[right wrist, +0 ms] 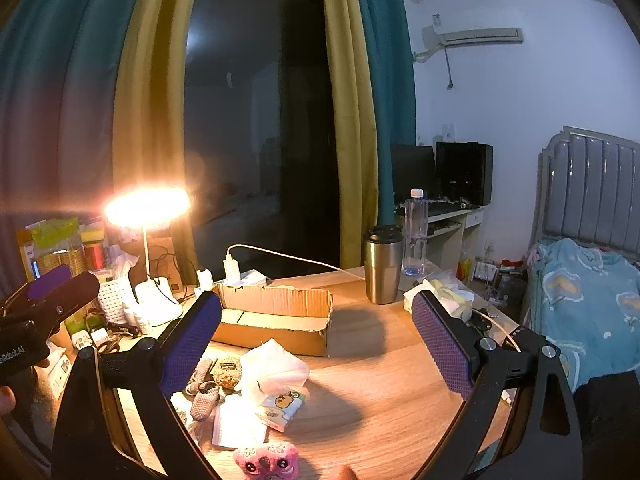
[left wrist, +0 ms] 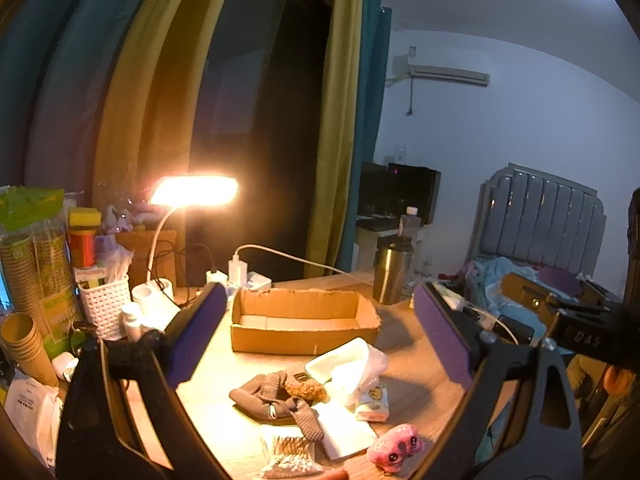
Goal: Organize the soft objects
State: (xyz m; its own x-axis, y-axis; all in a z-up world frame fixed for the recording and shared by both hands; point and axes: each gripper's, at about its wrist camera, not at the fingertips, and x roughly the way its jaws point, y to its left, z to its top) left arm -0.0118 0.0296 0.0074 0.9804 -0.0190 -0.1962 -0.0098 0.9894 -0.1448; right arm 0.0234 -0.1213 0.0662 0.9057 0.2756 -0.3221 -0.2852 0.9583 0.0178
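Both grippers hover above the bench (right wrist: pixel 380 380), the left gripper (left wrist: pixel 320 344) and the right gripper (right wrist: pixel 316 344) each spread wide with nothing between the pads; the soft things lie in a loose heap at the near edge, just short of the box (left wrist: pixel 304 320), which sits open and looks empty further back; a brown glove (left wrist: pixel 272 396) lies at the left of the heap with a fuzzy brown lump (left wrist: pixel 306 389) on it, a white crumpled bag (right wrist: pixel 276 368) and a tissue pack (right wrist: pixel 282 402) lie to the right, a bag of swabs (left wrist: pixel 288 456) sits nearest, and a pink plush (right wrist: pixel 267 460) sits at the very near edge; the step in hand looks like choosing a first piece; the plush seems the easiest pick, apart from the tangle; come down straight, close on its body rather than an edge, lift clear before carrying it far to the box, and keep the other gripper away from the lamp (left wrist: pixel 192 192) cable and the steel cup (right wrist: pixel 383 264).
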